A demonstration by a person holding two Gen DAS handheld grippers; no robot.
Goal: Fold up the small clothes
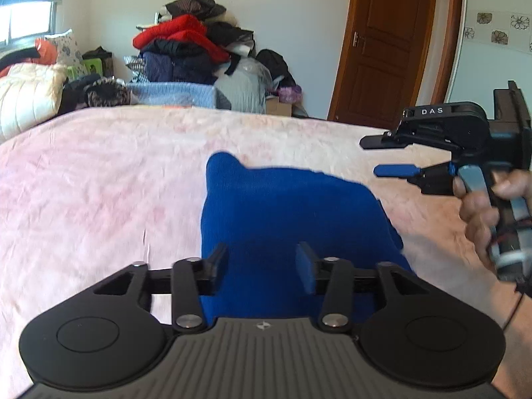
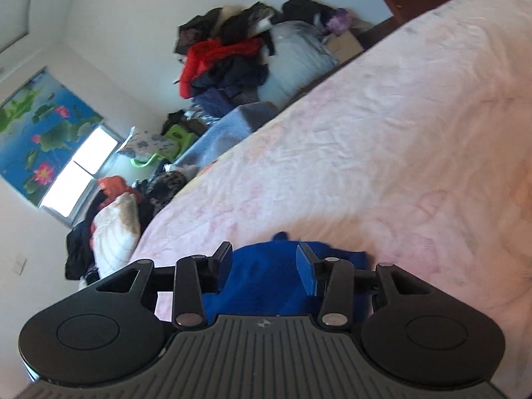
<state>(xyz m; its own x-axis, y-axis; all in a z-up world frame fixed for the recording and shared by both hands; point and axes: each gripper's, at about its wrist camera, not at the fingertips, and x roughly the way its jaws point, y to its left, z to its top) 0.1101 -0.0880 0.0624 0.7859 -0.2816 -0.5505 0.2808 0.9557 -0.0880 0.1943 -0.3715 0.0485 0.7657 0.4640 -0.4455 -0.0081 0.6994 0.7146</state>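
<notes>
while the blue garment (image 1: 292, 219) is lying on the pink bedspread (image 1: 99, 183), the left gripper (image 1: 264, 267) is hovering just above its near edge. its fingers (image 1: 217, 262) are standing apart, released, with blue cloth showing in the gap between them; whether either finger is touching the cloth cannot be told. the garment is lying in a compact, roughly rectangular shape, with one rounded corner pointing toward the far side of the bed.

to the right in the left wrist view, the right gripper (image 1: 382, 156) is being held by a hand (image 1: 478, 206) above the bedspread, just beside the garment's far right corner. its two fingers, one black and one blue-padded, are standing apart with nothing between them.

in the right wrist view, which is strongly tilted, the right gripper (image 2: 266, 267) is looking down on the same blue garment (image 2: 266, 286), which is filling the space between and below the separated fingers (image 2: 307, 272). the pink bedspread (image 2: 382, 149) is extending away from it.

beyond the bed, a pile of clothes (image 1: 186, 40) with a red item on top is standing against the white wall. a brown wooden door (image 1: 382, 43) is standing to its right. a window (image 2: 79, 169) below a lotus-print blind (image 2: 40, 126) is showing at the left.
</notes>
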